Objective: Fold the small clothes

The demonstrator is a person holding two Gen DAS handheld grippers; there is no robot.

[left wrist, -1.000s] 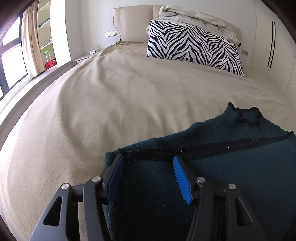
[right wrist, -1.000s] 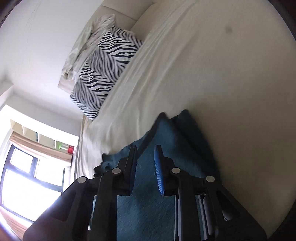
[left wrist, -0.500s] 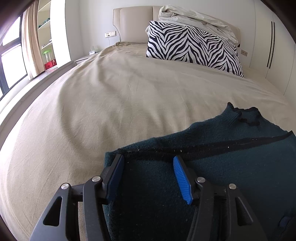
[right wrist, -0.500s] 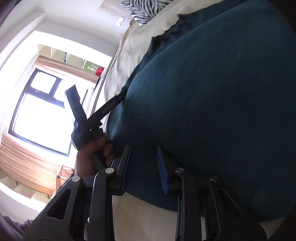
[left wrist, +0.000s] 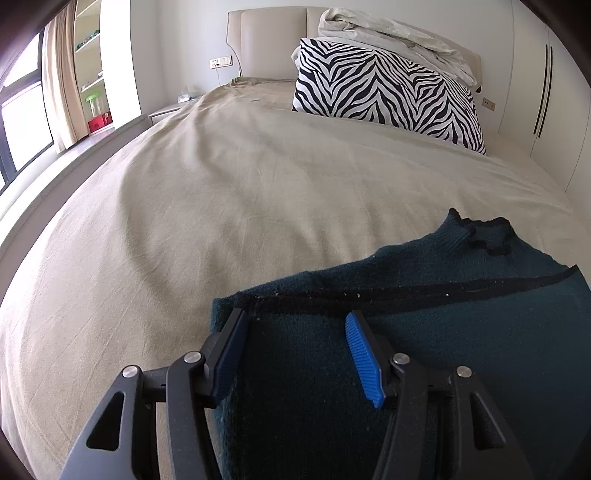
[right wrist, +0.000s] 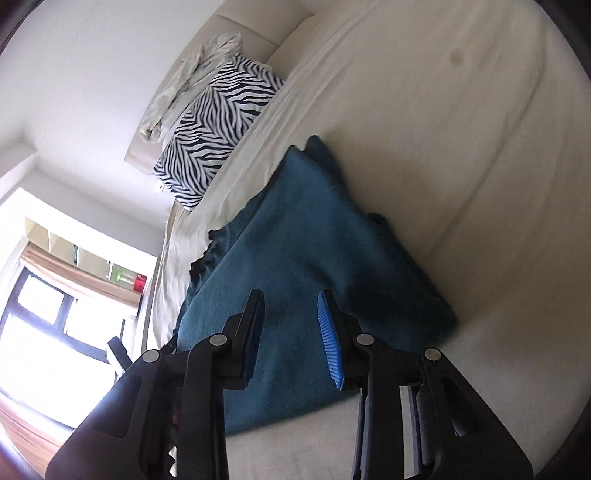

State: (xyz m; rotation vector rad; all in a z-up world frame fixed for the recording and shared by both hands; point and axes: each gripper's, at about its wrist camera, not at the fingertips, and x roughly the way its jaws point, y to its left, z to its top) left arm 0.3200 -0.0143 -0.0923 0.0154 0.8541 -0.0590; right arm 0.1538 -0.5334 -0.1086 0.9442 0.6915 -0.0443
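Note:
A dark teal knitted garment (left wrist: 424, 325) with black trim lies on the beige bed (left wrist: 240, 192), partly folded over itself. My left gripper (left wrist: 295, 325) is open and empty, its fingers just above the garment's near left corner by the black hem. In the right wrist view the same garment (right wrist: 306, 236) lies flat with a folded strip along its right side. My right gripper (right wrist: 291, 310) is open and empty, hovering over the garment's near part.
A zebra-striped pillow (left wrist: 384, 92) and a crumpled white sheet (left wrist: 391, 33) lie at the headboard. A window and shelves (left wrist: 92, 74) stand to the left of the bed. The left hand's gripper (right wrist: 118, 354) shows at the garment's far edge.
My right gripper has swung from close over the garment to a higher, rolled view and has opened wider. My left gripper has stayed still and open.

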